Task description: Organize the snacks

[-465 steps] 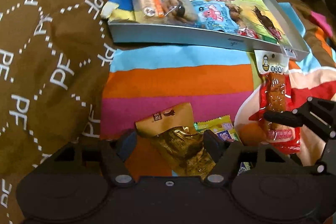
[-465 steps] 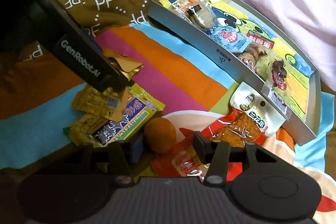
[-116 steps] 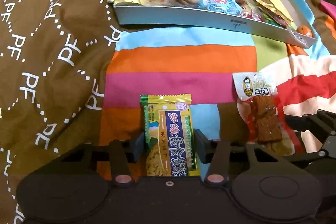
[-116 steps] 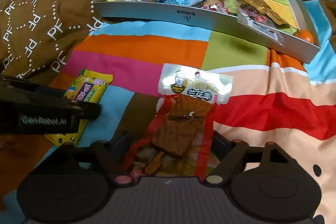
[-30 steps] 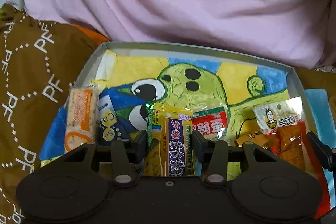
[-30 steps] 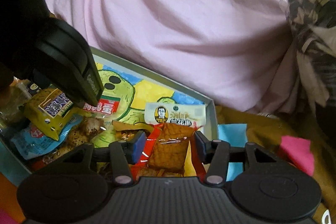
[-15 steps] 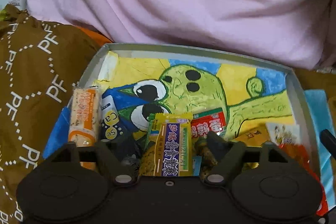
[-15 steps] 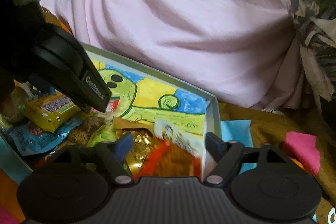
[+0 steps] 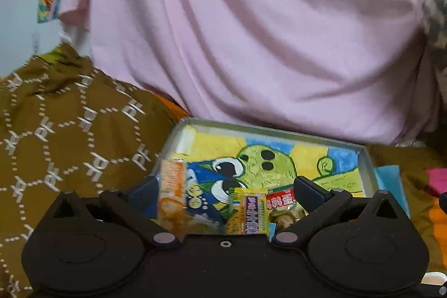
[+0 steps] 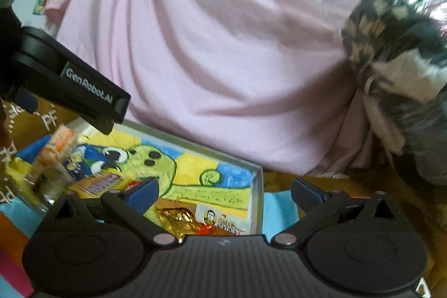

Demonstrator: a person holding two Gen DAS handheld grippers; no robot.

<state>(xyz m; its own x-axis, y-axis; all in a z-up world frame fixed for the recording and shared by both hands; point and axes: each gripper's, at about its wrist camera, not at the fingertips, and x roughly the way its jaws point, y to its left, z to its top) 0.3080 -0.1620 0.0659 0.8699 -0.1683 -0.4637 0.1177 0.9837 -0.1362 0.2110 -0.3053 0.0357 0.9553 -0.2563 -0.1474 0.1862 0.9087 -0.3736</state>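
Over the tray [image 9: 368, 164] both grippers hang with jaws opening wide and nothing between the pads. Below the left gripper [image 9: 225, 190] a yellow packet [image 9: 251, 211] lies in the tray beside an orange bar [image 9: 171, 192] and a red packet [image 9: 280, 201]. Below the right gripper [image 10: 225, 190] a portrait packet [image 10: 220, 221] lies at the tray's right end, touching a gold wrapper [image 10: 178, 218]. Pink cloth [image 9: 251, 32] rises behind.

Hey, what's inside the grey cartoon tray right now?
The tray holds an orange-wrapped bar, a yellow and purple packet, a red-labelled pack, a gold packet and a packet with a face label. Its near end is hidden behind the gripper bodies.
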